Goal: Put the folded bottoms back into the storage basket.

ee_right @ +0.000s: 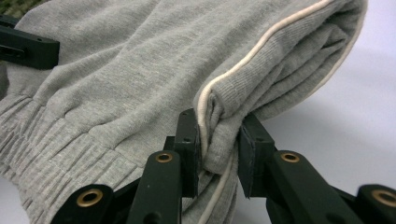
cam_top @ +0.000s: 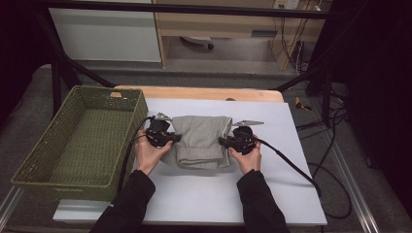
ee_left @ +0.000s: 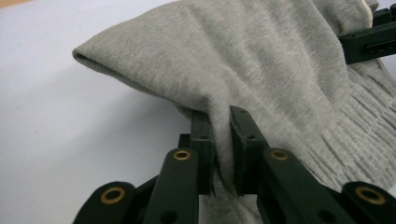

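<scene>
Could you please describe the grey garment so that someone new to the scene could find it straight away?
Start at the white table and look just right of the green woven basket. The folded grey garment is in the middle, pinched at its sides by the left gripper and the right gripper. It is the only cloth item, with ribbed cuffs and a cream stripe.

You won't find a single word, label, brand, number or sign to read here: none on the grey garment, none on the green woven basket at the desk's left edge, none on the pale sheet covering the desk.
</scene>
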Available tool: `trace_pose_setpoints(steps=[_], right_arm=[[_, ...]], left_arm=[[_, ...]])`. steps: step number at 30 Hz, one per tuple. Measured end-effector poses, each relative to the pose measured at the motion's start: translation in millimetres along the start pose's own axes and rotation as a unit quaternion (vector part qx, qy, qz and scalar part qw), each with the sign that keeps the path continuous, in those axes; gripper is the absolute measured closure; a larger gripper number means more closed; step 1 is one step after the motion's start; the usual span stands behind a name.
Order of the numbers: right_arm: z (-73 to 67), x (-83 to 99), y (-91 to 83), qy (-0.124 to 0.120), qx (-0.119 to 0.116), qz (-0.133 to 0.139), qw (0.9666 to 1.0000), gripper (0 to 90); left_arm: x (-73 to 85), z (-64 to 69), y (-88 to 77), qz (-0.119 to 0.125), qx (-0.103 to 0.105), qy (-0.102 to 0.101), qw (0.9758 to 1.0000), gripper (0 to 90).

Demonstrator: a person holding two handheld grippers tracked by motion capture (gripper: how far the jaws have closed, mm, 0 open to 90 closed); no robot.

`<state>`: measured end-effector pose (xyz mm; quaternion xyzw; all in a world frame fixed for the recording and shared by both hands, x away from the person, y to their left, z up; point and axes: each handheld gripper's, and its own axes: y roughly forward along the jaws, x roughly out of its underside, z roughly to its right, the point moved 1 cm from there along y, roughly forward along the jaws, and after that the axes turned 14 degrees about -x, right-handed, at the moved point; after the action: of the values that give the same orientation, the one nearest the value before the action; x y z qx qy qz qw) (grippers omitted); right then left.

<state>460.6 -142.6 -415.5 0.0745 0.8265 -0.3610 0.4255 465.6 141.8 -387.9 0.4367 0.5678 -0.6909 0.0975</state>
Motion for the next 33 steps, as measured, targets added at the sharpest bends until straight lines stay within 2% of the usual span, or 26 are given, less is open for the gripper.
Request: trace_pose_setpoints(steps=[17,24,33], right_arm=[[-12.0,2.9,-13.6,-0.010,-0.004,0.011,0.9999,72.8],[-17.3,5.4,-16.7,-0.011,-0.011,0.014,0.9998,72.8],[-24.6,9.2,-20.3,-0.008,-0.021,0.018,0.9996,72.9]], left_arm=[[0.9,5.9,-16.4,0.007,0.006,0.016,0.9998,80.8],[3.0,5.9,-21.9,0.006,0.009,0.019,0.9998,80.8],[6.4,7.8,-33.0,0.009,0.007,0.033,0.9994,80.8]])
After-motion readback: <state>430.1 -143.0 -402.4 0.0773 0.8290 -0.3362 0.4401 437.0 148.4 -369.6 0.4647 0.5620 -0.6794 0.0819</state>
